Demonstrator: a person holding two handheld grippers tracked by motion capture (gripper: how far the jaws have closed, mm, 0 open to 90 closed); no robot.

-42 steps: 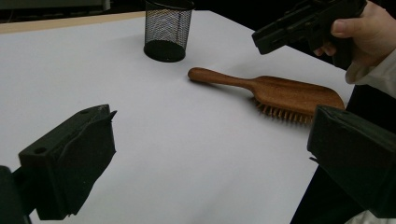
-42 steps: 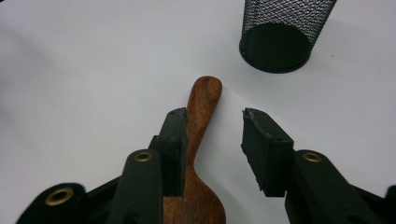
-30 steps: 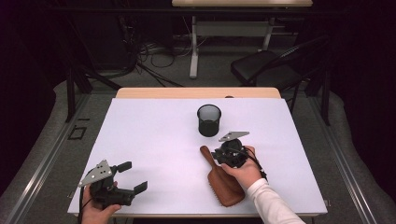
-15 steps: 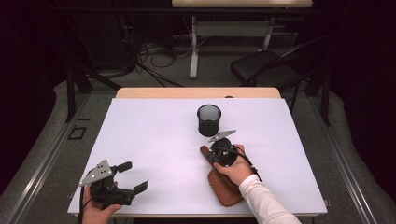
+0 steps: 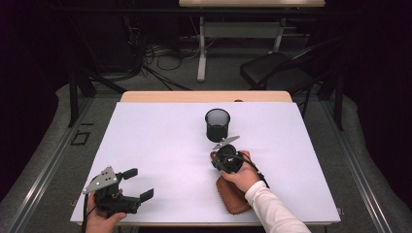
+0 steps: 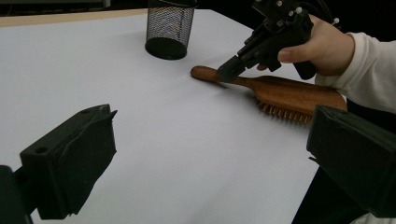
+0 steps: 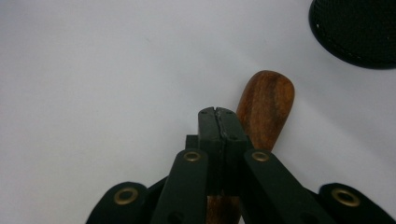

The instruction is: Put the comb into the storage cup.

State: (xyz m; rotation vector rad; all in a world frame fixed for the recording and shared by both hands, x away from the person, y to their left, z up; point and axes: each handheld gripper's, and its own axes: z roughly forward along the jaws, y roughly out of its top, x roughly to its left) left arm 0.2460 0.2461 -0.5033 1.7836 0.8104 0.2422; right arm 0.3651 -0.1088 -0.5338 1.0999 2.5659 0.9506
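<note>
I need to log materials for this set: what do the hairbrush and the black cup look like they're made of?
The hairbrush looks like wood with a smooth, slightly glossy finish: reddish-brown grain streaks run along its handle. The black cup seems to be metal wire mesh with a matte coating: fine see-through holes cover its wall; it could be coated plastic.

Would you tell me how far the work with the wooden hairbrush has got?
Little looks done: the hairbrush lies flat on the table, bristles down, beside the mesh cup. In hand: the right gripper, jaws shut together, rests over the brush's handle without gripping it. The left gripper waits open near the table's front edge. Gripping and lifting the brush, perhaps into the cup, seem left.
</note>
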